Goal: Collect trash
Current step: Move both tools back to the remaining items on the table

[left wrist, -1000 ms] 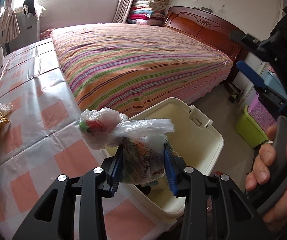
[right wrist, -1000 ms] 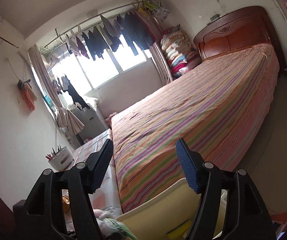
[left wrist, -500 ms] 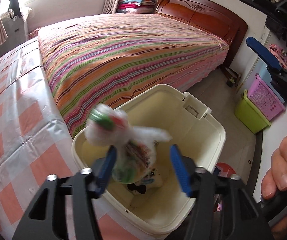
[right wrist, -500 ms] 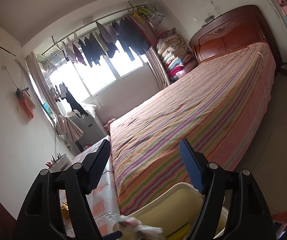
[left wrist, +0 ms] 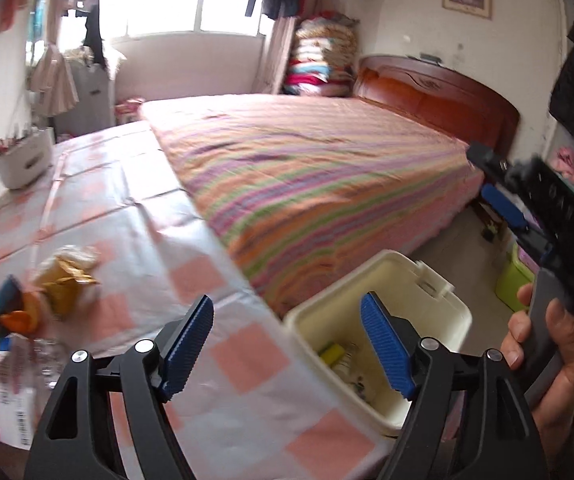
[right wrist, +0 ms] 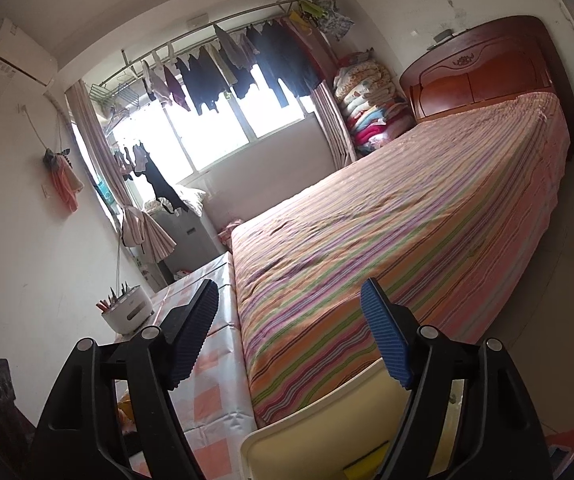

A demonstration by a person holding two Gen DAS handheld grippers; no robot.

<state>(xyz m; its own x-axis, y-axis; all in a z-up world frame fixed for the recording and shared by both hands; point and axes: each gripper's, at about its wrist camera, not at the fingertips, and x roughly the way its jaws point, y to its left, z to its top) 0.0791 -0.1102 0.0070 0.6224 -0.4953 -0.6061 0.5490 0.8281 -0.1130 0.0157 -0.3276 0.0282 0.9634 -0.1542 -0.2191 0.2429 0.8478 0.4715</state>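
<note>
- The left gripper (left wrist: pixel 287 344) hangs over the table edge with its jaws opening wide; nothing sits between the blue pads (left wrist: pixel 189 340).
- Just beyond and below its right finger stands the cream bin (left wrist: pixel 403 276), tight against the table (left wrist: pixel 147 240), with trash (left wrist: pixel 339 354) lying in the bottom: something yellow and a few blurred scraps.
- Off to that gripper's left, more trash waits on the checked cloth: a crumpled gold wrapper (left wrist: pixel 65 280), an orange and dark packet (left wrist: pixel 15 312) beside it, and a clear plastic bottle (left wrist: pixel 23 376) nearest the camera.
- The right gripper (right wrist: pixel 289 334) points almost level across the striped bed (right wrist: pixel 407 240), its jaws also opening and holding nothing.
- The bin's rim (right wrist: pixel 315 420) shows directly beneath its fingers.
- In the left wrist view a hand (left wrist: pixel 555 364) grips the grey handle of that right gripper, to the right of the bin.
- A white holder of utensils (right wrist: pixel 127 312) stands far ahead on the table, near the wall.
</note>
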